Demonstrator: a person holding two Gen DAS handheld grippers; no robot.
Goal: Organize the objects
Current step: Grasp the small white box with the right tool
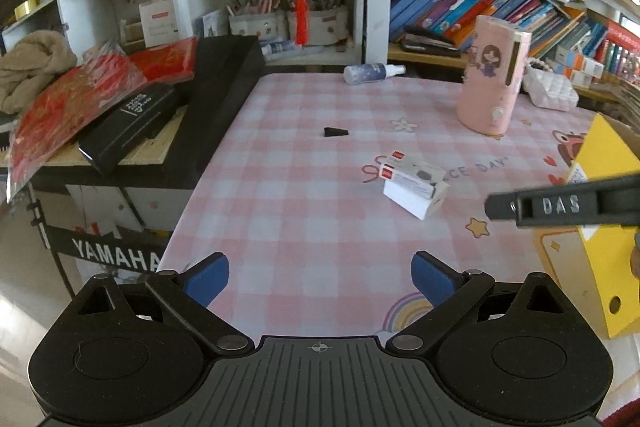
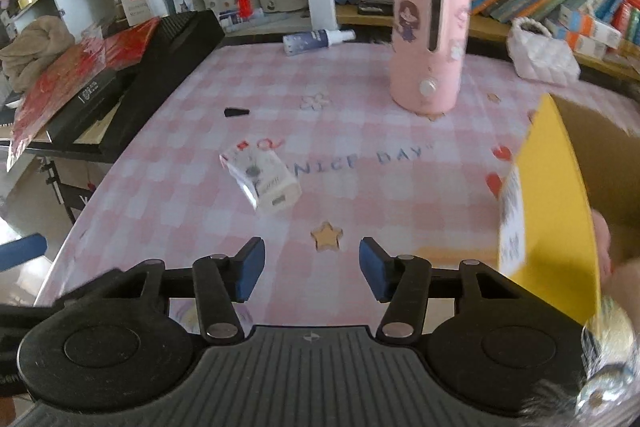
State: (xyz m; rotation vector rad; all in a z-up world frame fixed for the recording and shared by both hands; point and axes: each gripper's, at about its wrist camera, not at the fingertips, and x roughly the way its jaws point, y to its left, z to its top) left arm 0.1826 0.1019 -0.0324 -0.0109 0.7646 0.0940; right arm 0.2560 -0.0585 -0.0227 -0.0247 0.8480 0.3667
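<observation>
i held both grippers low over the near edge of the table (image 1: 304,187), angled down at the pink check cloth so the loose things ahead stayed in sight. my left gripper (image 1: 320,277) stood wide open with nothing between its blue pads — i judged it was only waiting its turn. my right gripper (image 2: 311,269) was part open, its jaws narrower than the left's and also empty; that gap looked about right for a small carton.

the nearest loose thing was the white box (image 2: 262,183), lying tilted on the cloth just ahead and a little left of my right gripper, apart from everything else. in the left view it seemed to be 2 small cartons stacked, though blur in the right view kept me from being sure. i took it as the next pick because it sat closest to the yellow box (image 2: 560,211), which stood open at my right with its mouth turned toward me — the likely place to put things.

farther back lay a small black wedge (image 1: 335,132), and beyond it a spray bottle (image 1: 372,72) on its side at the far edge. the pink canister (image 1: 492,79) stood upright, well clear of the others. i reckoned the tilted box might slide when pinched.
</observation>
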